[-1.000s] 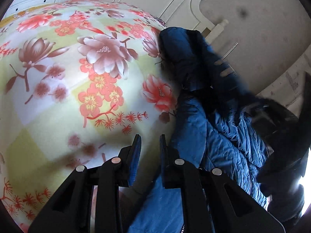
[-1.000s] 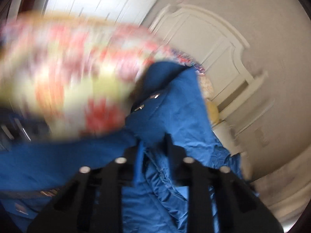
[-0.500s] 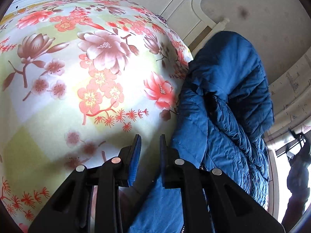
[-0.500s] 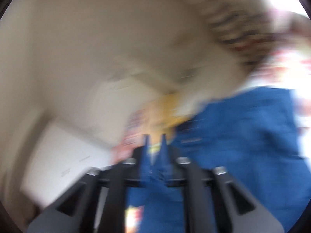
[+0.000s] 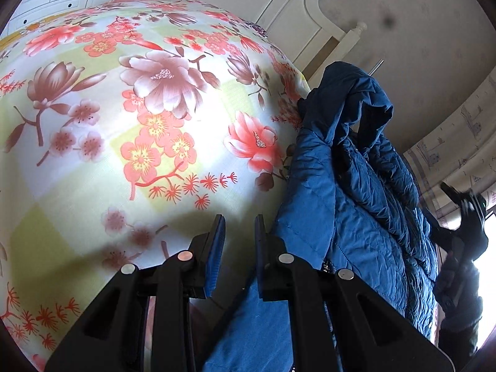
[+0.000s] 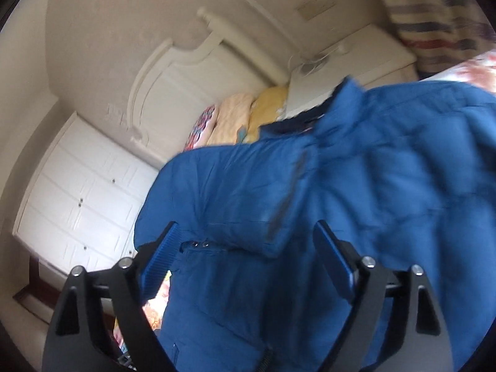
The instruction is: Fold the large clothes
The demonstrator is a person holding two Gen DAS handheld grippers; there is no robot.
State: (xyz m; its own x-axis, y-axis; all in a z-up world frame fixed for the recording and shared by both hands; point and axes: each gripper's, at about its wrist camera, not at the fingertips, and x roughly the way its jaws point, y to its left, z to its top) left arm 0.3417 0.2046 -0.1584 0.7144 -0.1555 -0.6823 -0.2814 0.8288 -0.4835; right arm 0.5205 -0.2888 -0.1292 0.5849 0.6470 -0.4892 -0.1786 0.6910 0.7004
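Note:
A large blue quilted down jacket [image 5: 365,204] lies on the floral bedsheet [image 5: 148,142] along the bed's right side, its hood [image 5: 350,93] bunched up at the far end. My left gripper [image 5: 238,229] hovers just left of the jacket's edge, fingers a narrow gap apart with nothing between them. In the right wrist view the jacket [image 6: 310,217] fills the lower right. My right gripper [image 6: 248,241] is wide open just above it, holding nothing.
A white headboard [image 6: 186,99] and stacked pillows [image 6: 238,117] stand at the bed's head. A white wardrobe [image 6: 77,204] is to the left, a white nightstand [image 6: 350,71] beside the bed. A patterned curtain [image 5: 458,142] hangs at the right.
My right gripper has opened and let go of the jacket after swinging it across. The jacket's hood has dropped and bunched up. My left gripper has stayed in place.

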